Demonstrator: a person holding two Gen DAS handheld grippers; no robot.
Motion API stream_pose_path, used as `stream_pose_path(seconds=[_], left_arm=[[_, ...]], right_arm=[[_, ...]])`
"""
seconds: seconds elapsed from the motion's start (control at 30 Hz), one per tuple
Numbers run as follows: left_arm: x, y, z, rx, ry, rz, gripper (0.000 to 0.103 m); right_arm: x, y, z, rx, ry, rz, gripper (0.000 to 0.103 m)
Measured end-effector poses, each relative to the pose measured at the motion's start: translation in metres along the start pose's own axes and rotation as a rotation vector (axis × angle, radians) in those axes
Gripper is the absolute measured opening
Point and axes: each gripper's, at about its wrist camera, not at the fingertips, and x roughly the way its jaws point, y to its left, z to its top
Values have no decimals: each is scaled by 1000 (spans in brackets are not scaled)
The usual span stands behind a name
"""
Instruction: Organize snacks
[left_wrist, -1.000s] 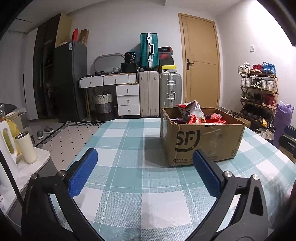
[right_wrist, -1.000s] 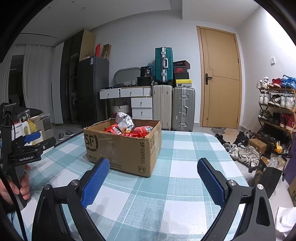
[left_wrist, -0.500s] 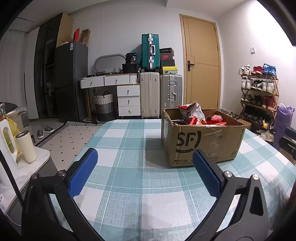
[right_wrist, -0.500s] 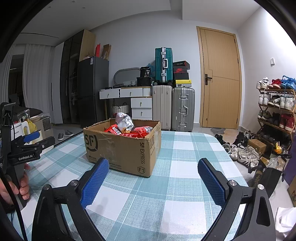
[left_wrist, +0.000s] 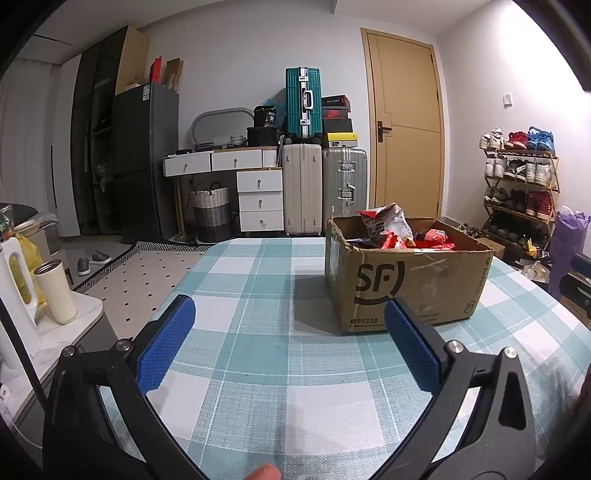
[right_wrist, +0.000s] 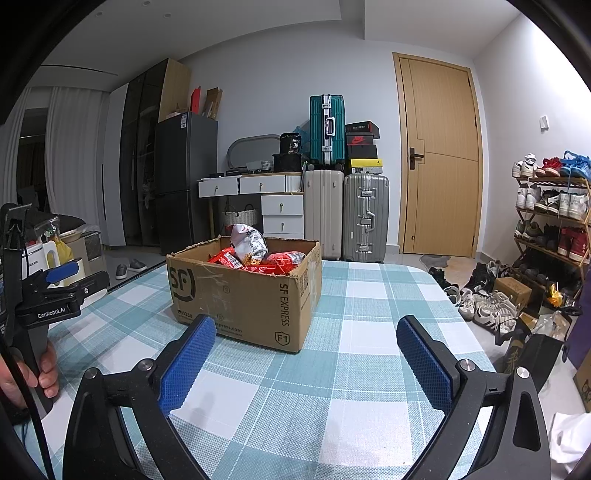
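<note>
Snack-filled cardboard box (left_wrist: 406, 273) on the checked table (left_wrist: 258, 295), ahead-right of the left claw (left_wrist: 288, 332) and ahead-left of the right claw (right_wrist: 306, 350); both claws spread wide, empty, about equally near.

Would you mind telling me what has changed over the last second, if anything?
Almost nothing. Both grippers, left and right, stay open and empty above the checked tablecloth, with only a slight drift of view. The cardboard box and the snack packets in it have not moved.
</note>
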Motion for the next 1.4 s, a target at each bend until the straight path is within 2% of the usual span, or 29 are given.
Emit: stream_pose_path(seconds=[1.4], left_arm=[[1,-2,1,-4,-4,-14,102]], right_arm=[[1,0,0,-1,0,-1,101]])
